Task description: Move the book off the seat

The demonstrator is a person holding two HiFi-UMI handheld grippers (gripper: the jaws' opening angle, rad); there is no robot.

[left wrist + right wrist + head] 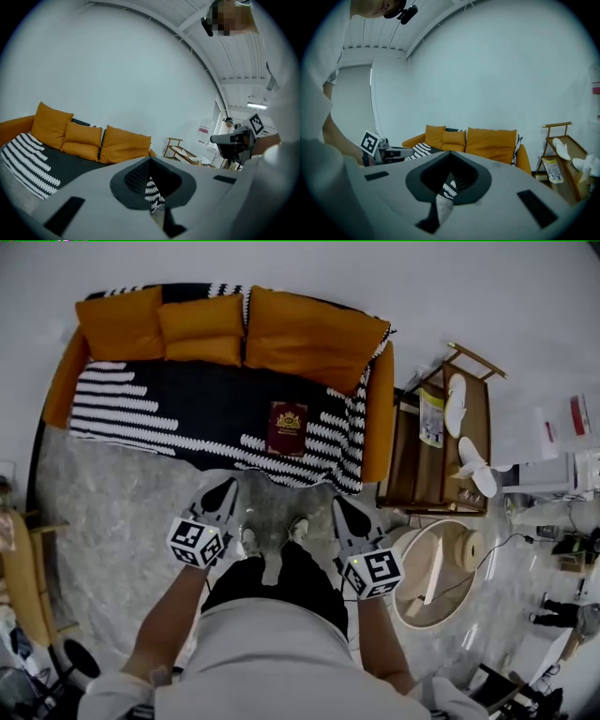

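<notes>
Book [286, 427] lies on striped sofa seat [159, 404]; marbled floor [122, 512] below.

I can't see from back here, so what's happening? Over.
Left tool shut, empty. Right tool shut, empty. Book flat on sofa, untouched. Nothing blocking it.

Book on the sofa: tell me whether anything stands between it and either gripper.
Nothing visible. The book lies alone on the striped blanket near the seat's front edge; only floor separates it from the left gripper and right gripper.
</notes>
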